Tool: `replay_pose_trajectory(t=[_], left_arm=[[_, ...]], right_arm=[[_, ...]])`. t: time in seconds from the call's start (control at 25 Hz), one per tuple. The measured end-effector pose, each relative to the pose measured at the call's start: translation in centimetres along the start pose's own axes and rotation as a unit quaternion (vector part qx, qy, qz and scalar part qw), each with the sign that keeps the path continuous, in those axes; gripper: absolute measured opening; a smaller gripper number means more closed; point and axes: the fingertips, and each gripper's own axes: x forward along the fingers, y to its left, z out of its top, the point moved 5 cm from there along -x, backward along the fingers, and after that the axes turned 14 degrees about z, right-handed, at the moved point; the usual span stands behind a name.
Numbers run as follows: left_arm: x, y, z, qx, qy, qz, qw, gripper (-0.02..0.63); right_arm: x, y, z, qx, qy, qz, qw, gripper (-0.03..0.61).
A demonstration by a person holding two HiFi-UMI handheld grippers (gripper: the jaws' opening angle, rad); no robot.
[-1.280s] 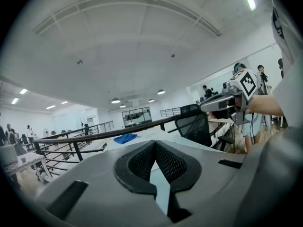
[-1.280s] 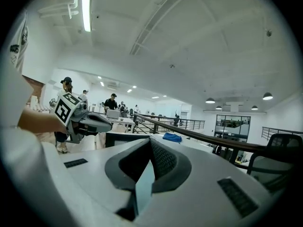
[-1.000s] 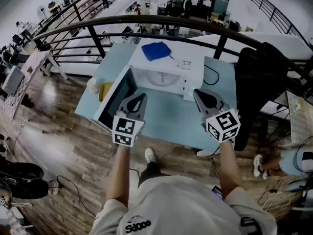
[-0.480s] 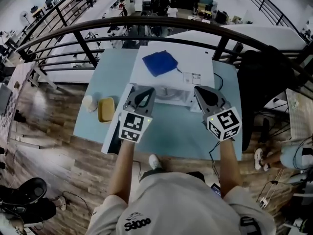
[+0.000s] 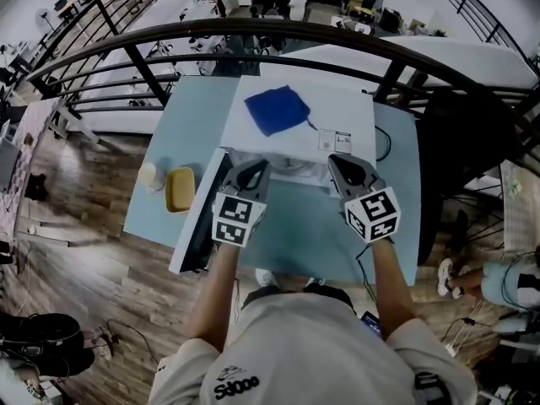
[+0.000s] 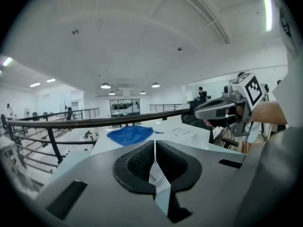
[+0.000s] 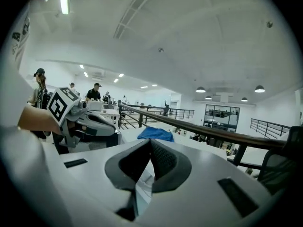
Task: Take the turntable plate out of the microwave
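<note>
Left claw: grey two-jaw claw [image 5: 250, 175] with a black-and-white marker cube; the jaws are together, dark pads meeting, nothing between them; it is held at the left of the microwave's mouth.
Right claw: matching grey claw [image 5: 342, 167], its jaws likewise together and empty; it is held at the right of the mouth, level with the left claw.
Microwave: white box-shaped microwave oven [image 5: 337, 108] standing on the table, facing the person.
Door: dark-windowed microwave door [image 5: 201, 226], swung wide open to the left, beside the left claw.
Turntable plate: pale round plate [image 5: 291, 168] inside the cavity; only a sliver shows between the two claws, and neither claw touches it.
Cloth: crumpled blue cloth [image 5: 277, 108] lying on the microwave's top, left of centre.
Label: small white printed sticker [image 5: 335, 141] on the top, near its front right corner.
Table: light blue rectangular table [image 5: 181, 116].
Container: shallow yellow rectangular dish [image 5: 180, 189] on the table, left of the door, with a small pale jar [image 5: 149, 175] just beside it.
Railing: curved black metal railing [image 5: 253, 30] behind the table.
</note>
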Motion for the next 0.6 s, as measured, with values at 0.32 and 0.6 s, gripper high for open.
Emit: replay_pose_trajectory(t=[0.32,0.6], left_arm=[[4.0,-1.0,-6.6,-0.085,0.078,0.054,0.9918,0.099],[7.3,-0.8,-13.2,-0.196,0.124,0.080,0.9694,0.148]], right_arm=[[2.6,-0.7,-5.0,0.033,0.037,0.045,0.998,0.002],[4.5,0.0,-8.7,0.059,0.078,0.074,0.992,0.002]])
